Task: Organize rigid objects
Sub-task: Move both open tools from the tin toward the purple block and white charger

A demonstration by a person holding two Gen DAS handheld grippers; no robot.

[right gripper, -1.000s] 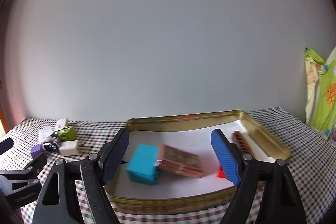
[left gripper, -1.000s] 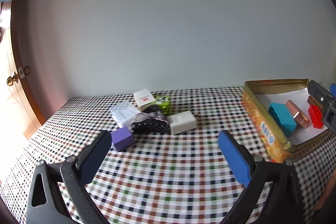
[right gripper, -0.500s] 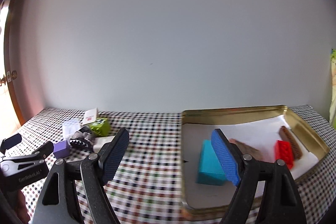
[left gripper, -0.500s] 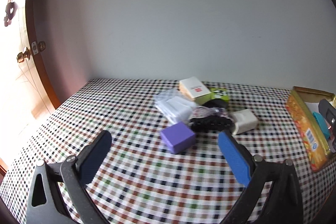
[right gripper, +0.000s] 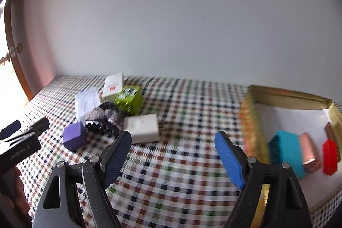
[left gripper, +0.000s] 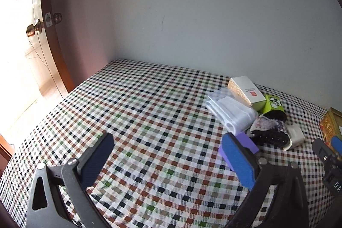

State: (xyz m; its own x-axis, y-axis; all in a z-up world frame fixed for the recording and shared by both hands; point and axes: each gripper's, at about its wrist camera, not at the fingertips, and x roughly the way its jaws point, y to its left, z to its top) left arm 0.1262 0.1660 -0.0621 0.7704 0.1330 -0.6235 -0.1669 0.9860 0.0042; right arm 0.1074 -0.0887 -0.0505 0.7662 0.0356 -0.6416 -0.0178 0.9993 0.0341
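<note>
A cluster of small objects lies on the checked tablecloth: a purple block (right gripper: 74,137), a white box (right gripper: 143,128), a green box (right gripper: 128,99), a white carton with red print (right gripper: 113,85), a clear packet (right gripper: 87,101) and a dark toothed hair clip (right gripper: 102,119). The gold tin tray (right gripper: 253,121) at right holds a teal block (right gripper: 286,151), a copper-pink bar (right gripper: 308,149) and a red brick (right gripper: 330,156). My right gripper (right gripper: 172,147) is open and empty above the cloth between cluster and tray. My left gripper (left gripper: 166,150) is open and empty; the purple block (left gripper: 248,142) sits behind its right finger.
A plain wall runs behind the table. A wooden door with a brass knob (left gripper: 33,29) stands open at the left, beyond the table's left edge. Bare cloth (left gripper: 136,104) stretches left of the cluster. The other gripper (left gripper: 327,161) shows at the left wrist view's right edge.
Both grippers swung left: in the right wrist view the tray slid to the right edge and the cluster came near; in the left wrist view the cluster moved right. Both stayed open.
</note>
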